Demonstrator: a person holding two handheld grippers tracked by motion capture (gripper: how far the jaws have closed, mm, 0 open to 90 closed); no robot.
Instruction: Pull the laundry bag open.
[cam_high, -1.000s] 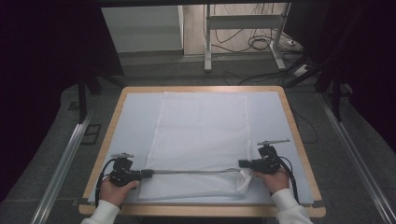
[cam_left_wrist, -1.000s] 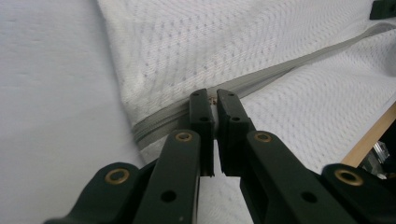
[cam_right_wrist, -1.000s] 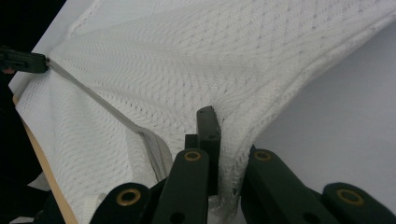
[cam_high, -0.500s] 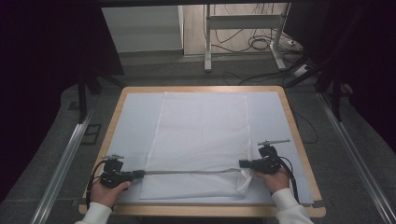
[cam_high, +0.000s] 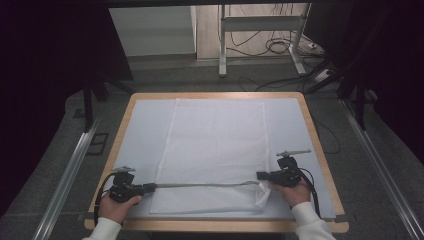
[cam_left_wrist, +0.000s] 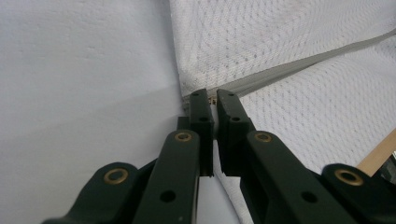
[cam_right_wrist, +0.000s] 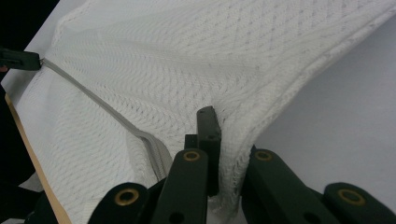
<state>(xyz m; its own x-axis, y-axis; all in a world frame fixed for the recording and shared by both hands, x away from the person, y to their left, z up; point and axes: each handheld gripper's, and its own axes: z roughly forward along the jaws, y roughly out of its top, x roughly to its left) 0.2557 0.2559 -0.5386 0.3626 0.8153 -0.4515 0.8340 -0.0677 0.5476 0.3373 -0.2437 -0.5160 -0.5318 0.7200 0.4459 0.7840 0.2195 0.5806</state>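
Note:
A white mesh bag (cam_high: 215, 145) lies flat on the pale mat (cam_high: 140, 135) of the table. A grey zipper (cam_high: 200, 184) runs across the bag near its front edge. My left gripper (cam_high: 153, 187) is at the zipper's left end, shut on it; the left gripper view has the closed jaws (cam_left_wrist: 212, 95) pinching the end of the zipper tape (cam_left_wrist: 299, 65). My right gripper (cam_high: 259, 175) is shut on the bag's front right corner, lifting the mesh (cam_right_wrist: 233, 154) into a fold around its jaws (cam_right_wrist: 224, 116). The zipper (cam_right_wrist: 93, 100) stretches from there to the left gripper (cam_right_wrist: 18, 59).
The table has a wooden rim (cam_high: 320, 150). Metal rails (cam_high: 70, 170) run along the floor on both sides. Desk legs and cables (cam_high: 280, 45) stand beyond the far edge. Bare mat flanks the bag left and right.
My left hand and gripper have shifted a little to the left along the front edge, keeping hold of the zipper end. The right gripper has stayed put.

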